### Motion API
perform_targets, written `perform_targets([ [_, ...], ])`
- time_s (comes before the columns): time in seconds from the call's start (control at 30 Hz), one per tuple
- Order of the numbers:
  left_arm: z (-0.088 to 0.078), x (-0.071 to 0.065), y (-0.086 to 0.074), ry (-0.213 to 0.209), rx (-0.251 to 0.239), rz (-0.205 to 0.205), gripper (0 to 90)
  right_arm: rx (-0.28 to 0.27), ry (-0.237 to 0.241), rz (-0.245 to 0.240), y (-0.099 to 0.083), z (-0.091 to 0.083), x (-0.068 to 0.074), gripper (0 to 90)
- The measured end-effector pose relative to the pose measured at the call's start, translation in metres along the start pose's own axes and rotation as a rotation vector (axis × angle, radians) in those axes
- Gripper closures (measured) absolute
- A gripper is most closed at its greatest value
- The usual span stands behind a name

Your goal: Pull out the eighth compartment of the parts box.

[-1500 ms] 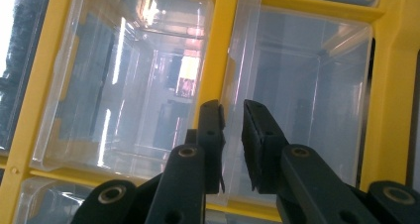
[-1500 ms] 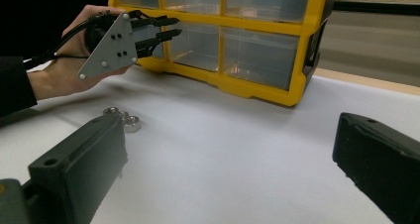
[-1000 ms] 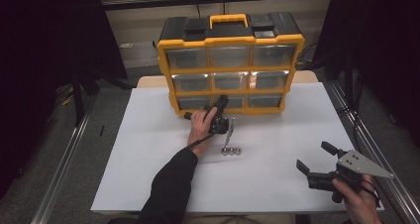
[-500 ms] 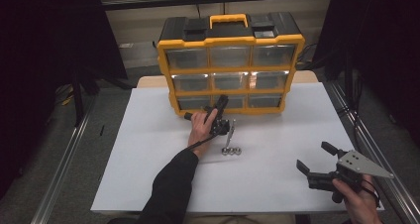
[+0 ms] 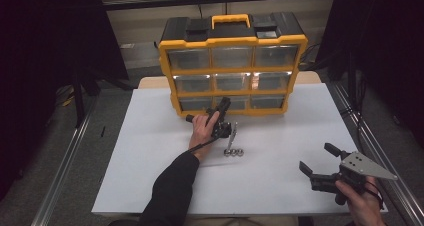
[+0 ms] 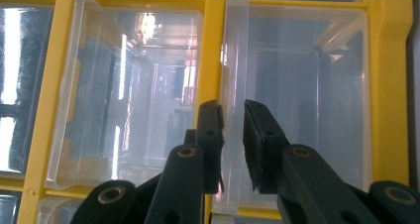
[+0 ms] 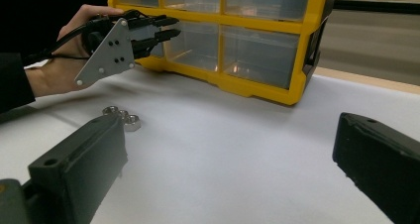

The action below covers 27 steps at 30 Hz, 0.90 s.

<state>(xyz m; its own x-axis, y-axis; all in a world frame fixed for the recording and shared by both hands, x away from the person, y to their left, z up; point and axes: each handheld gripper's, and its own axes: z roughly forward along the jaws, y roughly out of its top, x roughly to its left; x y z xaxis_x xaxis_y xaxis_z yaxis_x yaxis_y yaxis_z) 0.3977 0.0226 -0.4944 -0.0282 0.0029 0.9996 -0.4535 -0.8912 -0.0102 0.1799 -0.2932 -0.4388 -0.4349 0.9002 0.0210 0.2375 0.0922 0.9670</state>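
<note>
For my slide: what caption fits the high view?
Left gripper at organizer's bottom drawer; right gripper waits open.

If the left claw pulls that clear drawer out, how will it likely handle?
The clear drawer looks thin-walled and empty, so probably light and slightly flexible. Its glossy plastic may slip between the left claw pads. The organizer stands upright, so a hard tug might shift it.

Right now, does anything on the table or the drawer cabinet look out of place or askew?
Nothing looks damaged or spilled. The only strays are the loose metal nuts lying bare on the white table, outside any drawer. The organizer stands square, with the left gripper at its bottom middle drawer.
</note>
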Motion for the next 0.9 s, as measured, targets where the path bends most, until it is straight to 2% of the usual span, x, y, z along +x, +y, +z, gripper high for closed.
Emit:
perform_targets([
  [0.07,-0.002,0.0,0.0,-0.004,0.004,-0.008,77.9,-0.001,-0.003,0.004,0.0,0.0,0.0,0.1],
  [0.1,-0.002,-0.001,0.0,-0.007,-0.01,-0.025,77.9,-0.001,-0.004,0.003,0.0,0.0,0.0,0.0],
  [0.13,-0.004,0.001,0.001,0.008,0.011,0.006,77.9,0.0,-0.001,0.001,0.0,0.0,0.0,0.0],
  [0.2,-0.004,0.001,0.001,0.007,-0.001,0.002,77.9,0.001,0.0,0.001,0.0,0.0,0.0,0.0],
  [0.37,-0.006,0.001,0.002,0.001,0.002,-0.006,77.8,0.001,0.0,-0.001,0.0,0.0,0.0,0.1],
  [0.4,-0.006,0.001,0.001,-0.012,0.005,-0.018,77.7,-0.002,-0.001,0.0,0.0,0.0,0.0,0.0],
  [0.43,-0.007,0.001,0.001,-0.007,0.0,-0.02,77.7,-0.001,0.0,0.0,0.0,0.0,0.0,0.1],
  [0.47,-0.005,-0.002,0.001,0.005,-0.045,-0.069,77.7,0.0,0.002,0.0,0.0,0.0,0.0,0.0],
  [0.5,-0.004,-0.003,0.001,0.005,-0.059,-0.085,77.7,0.001,0.002,-0.001,0.0,0.0,0.0,0.1],
  [0.57,-0.006,-0.002,0.002,0.003,-0.049,-0.069,77.7,0.001,0.002,0.001,0.0,0.0,0.0,0.0],
  [0.6,-0.006,-0.002,0.002,-0.001,-0.054,-0.081,77.7,0.0,0.002,0.002,0.0,0.0,0.0,0.0],
  [0.63,-0.007,-0.002,0.002,-0.002,-0.05,-0.072,77.7,0.0,0.001,0.002,0.0,0.0,0.0,0.0],
  [0.67,-0.006,-0.002,0.002,0.0,-0.06,-0.09,77.7,0.0,0.0,0.002,0.0,0.0,0.0,0.0],
  [0.73,-0.01,0.001,0.002,-0.003,-0.039,-0.05,77.7,0.0,0.001,0.001,0.0,0.0,0.0,0.0],
  [0.77,-0.008,-0.002,0.002,0.007,-0.07,-0.087,77.7,0.0,0.001,0.0,0.0,0.0,0.0,0.0],
  [0.83,-0.011,-0.001,0.003,-0.001,-0.05,-0.072,77.7,0.0,0.001,0.002,0.0,0.0,0.0,0.1],
  [0.9,-0.012,0.0,0.004,-0.009,-0.04,-0.075,77.7,0.0,0.002,0.0,0.0,0.0,0.0,0.0],
])
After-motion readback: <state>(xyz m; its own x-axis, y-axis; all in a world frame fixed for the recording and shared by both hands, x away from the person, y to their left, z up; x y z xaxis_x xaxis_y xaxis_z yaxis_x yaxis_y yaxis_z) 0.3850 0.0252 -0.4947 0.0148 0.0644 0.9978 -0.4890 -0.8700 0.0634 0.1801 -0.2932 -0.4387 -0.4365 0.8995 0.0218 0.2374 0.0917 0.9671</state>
